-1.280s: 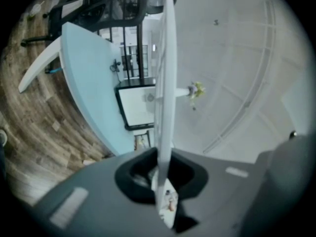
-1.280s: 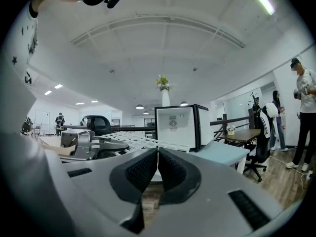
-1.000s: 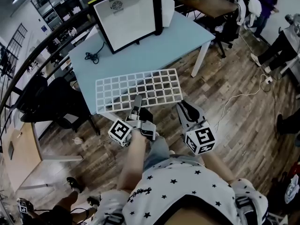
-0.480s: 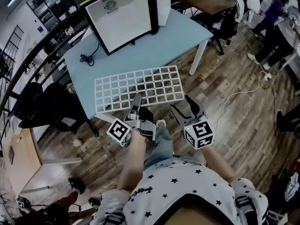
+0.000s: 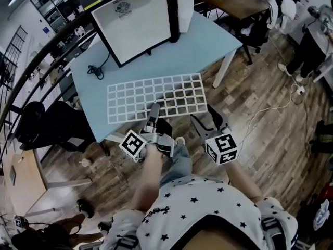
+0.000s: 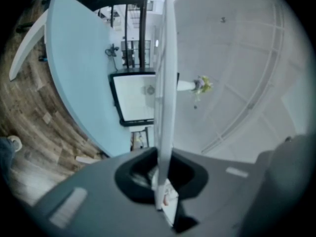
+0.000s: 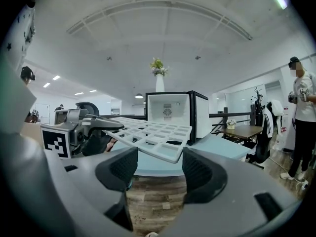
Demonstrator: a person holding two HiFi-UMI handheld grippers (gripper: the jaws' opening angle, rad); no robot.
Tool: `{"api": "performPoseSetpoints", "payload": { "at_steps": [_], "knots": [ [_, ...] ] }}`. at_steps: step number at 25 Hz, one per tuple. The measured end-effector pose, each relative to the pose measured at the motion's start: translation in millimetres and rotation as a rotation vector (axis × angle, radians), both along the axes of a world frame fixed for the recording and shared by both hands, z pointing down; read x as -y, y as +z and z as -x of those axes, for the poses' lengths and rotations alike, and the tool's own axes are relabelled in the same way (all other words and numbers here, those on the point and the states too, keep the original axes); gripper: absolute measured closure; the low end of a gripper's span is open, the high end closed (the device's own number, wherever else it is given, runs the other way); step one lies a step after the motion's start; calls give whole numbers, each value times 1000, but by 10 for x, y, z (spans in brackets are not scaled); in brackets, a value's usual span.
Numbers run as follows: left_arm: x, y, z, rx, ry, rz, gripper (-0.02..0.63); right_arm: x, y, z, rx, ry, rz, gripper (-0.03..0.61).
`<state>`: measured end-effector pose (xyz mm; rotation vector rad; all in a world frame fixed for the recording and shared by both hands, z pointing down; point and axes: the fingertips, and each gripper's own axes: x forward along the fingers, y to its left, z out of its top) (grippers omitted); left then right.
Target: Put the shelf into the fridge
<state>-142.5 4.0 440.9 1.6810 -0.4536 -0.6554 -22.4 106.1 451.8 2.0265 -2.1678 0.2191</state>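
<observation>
Left gripper [image 5: 154, 109] is clamped on the near edge of the shelf [image 5: 156, 94], the thin rim pinched between its jaws. Shelf is held about level, its far part over the table [image 5: 208, 43] and its near part out past the table's edge, over the floor [image 5: 260, 98]. Fridge [image 5: 136, 22] stands on the table's far side, open face toward the shelf, apart from it. Right gripper [image 5: 204, 117] sits just beside the shelf's near right corner, not touching. Its jaws have just opened and stand wide apart, nothing between them.
</observation>
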Motion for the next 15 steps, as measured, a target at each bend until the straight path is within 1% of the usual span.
{"api": "performPoseSetpoints", "payload": {
  "at_steps": [8,15],
  "knots": [
    [543,-14,-363,-5,22,9,583,525,-63,-358,-17,9,4,331],
    [953,-55,-515,-12,35,15,583,930,-114,-505,-20,12,5,330]
  ]
}}
